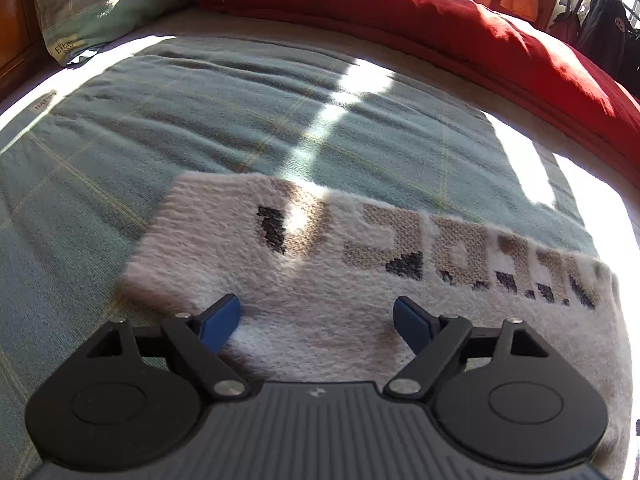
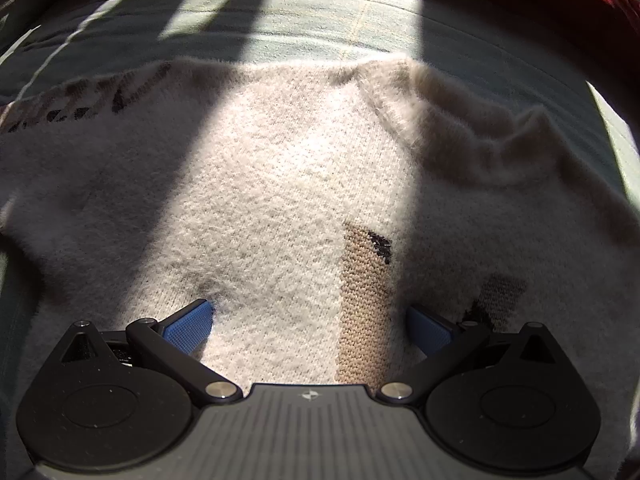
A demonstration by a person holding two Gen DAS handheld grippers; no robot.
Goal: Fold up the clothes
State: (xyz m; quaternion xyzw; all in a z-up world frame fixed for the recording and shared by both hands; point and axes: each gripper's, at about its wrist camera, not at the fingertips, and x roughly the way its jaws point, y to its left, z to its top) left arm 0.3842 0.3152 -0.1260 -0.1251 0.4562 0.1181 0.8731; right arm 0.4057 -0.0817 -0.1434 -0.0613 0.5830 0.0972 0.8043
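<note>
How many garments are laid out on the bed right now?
1: a cream sweater lying on the green bedspread, under both open grippers. Clothes hang far behind; more may be hidden.

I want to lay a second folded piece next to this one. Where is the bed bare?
Beyond the sweater, the green blanket lies bare up to the red duvet and the pillow. Another bare strip runs left of the sweater. Both open tools, left and right, crowd its near edge.
</note>
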